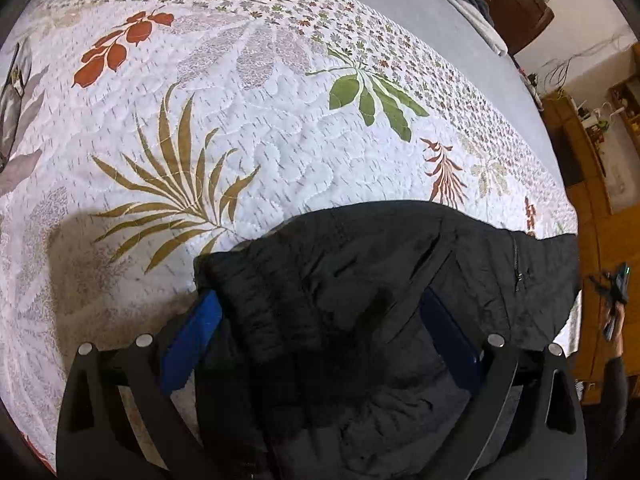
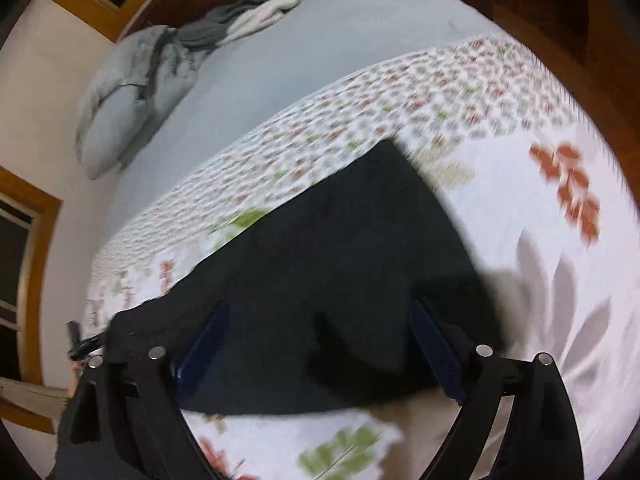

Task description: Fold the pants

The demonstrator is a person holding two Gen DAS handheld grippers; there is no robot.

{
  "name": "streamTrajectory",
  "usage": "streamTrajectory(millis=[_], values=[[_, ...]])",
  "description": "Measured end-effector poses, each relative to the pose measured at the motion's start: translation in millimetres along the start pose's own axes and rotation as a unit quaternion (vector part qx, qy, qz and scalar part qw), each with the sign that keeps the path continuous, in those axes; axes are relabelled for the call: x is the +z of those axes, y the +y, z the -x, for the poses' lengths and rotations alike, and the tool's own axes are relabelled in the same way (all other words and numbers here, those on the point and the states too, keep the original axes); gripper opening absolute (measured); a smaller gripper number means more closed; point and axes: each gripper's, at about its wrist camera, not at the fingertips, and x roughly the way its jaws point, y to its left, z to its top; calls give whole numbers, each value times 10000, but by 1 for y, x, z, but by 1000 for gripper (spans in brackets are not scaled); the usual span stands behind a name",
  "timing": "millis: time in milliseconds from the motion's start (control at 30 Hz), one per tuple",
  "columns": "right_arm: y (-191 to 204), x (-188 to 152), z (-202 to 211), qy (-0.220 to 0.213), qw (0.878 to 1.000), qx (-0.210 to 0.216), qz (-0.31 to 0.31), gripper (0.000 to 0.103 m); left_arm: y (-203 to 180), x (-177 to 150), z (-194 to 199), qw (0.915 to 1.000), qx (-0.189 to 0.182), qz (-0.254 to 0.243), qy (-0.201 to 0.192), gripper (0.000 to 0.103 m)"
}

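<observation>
Black pants (image 1: 360, 288) lie on a white quilt with leaf prints (image 1: 248, 132). In the left wrist view my left gripper (image 1: 320, 320) is open, its blue-padded fingers (image 1: 192, 336) spread wide over the crumpled near part of the pants, a zip pocket to the right. In the right wrist view, which is blurred, the pants (image 2: 344, 248) spread flat as a dark slab on the quilt (image 2: 540, 240). My right gripper (image 2: 320, 344) is open, fingers wide apart above the pants' near edge, holding nothing.
A grey sheet (image 2: 304, 52) covers the far part of the bed, with grey pillows and bundled clothes (image 2: 132, 92) near the wall. Wooden furniture and floor (image 1: 600, 208) lie past the bed's right edge. The other gripper (image 1: 616, 292) shows at that edge.
</observation>
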Motion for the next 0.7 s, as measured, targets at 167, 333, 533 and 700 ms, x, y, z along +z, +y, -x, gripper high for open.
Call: streamTrajectory(millis=[167,333,533,700], values=[[-25,50,-23,-38,9995,-310,65,92,-2,0,0,9999,150,-25,33,100],[-41,83,-64,88,9995,-283,57,92,1,3,-6,9998,183,115,-46,100],[-30,93,-99,280,9993,41,256,100,2,3,-4,9999,123,85,-24,100],[-15,85,-107,395,9980,118,488,96,5,3,5,9999,80,90,81,100]])
